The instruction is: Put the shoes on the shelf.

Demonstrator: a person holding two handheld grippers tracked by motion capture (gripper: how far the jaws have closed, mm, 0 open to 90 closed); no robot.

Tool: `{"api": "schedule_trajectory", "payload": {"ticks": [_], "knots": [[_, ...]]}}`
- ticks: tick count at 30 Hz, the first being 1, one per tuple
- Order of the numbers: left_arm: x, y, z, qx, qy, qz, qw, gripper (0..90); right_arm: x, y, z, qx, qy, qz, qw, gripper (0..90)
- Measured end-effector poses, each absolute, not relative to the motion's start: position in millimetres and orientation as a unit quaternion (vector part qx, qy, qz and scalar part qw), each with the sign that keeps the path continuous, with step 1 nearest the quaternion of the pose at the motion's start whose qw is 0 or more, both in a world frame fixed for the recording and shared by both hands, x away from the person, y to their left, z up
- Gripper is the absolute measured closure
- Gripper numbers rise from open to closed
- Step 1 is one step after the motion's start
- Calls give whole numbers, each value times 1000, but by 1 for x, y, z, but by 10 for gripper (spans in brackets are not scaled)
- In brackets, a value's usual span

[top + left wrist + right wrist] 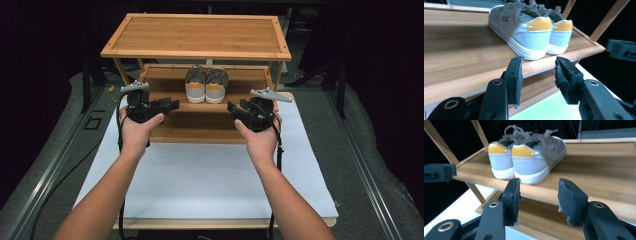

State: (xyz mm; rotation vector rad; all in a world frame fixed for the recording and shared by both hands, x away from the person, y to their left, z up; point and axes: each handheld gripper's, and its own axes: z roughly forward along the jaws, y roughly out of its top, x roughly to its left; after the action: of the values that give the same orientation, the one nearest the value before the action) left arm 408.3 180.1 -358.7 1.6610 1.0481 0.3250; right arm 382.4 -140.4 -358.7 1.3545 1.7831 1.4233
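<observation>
A pair of grey sneakers [206, 85] with yellow heel tabs stands side by side on the middle shelf [162, 82] of a bamboo shoe rack [195, 35], heels toward me. My left gripper [171, 105] hovers in front of that shelf's left part, jaws open and empty. My right gripper [231, 108] hovers at the shelf's right part, also open with nothing between its pads. The left gripper view has the sneakers [529, 32] beyond the left gripper [537, 68]. In the right gripper view the sneakers [524, 157] sit just past the right gripper [537, 190].
The rack stands at the far end of a white board [200, 170] on the table. A lower shelf [200, 132] lies under the shoes' shelf. Slanted rack legs [439, 142] rise at the sides. Dark surroundings and grey padding [360, 150] flank the board.
</observation>
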Motion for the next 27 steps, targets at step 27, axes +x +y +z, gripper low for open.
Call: {"api": "schedule_trajectory", "payload": {"ticks": [27], "knots": [[341,216,-392,710,426,172,534,502,315,-163,-399,499,668,492,252,480]]}}
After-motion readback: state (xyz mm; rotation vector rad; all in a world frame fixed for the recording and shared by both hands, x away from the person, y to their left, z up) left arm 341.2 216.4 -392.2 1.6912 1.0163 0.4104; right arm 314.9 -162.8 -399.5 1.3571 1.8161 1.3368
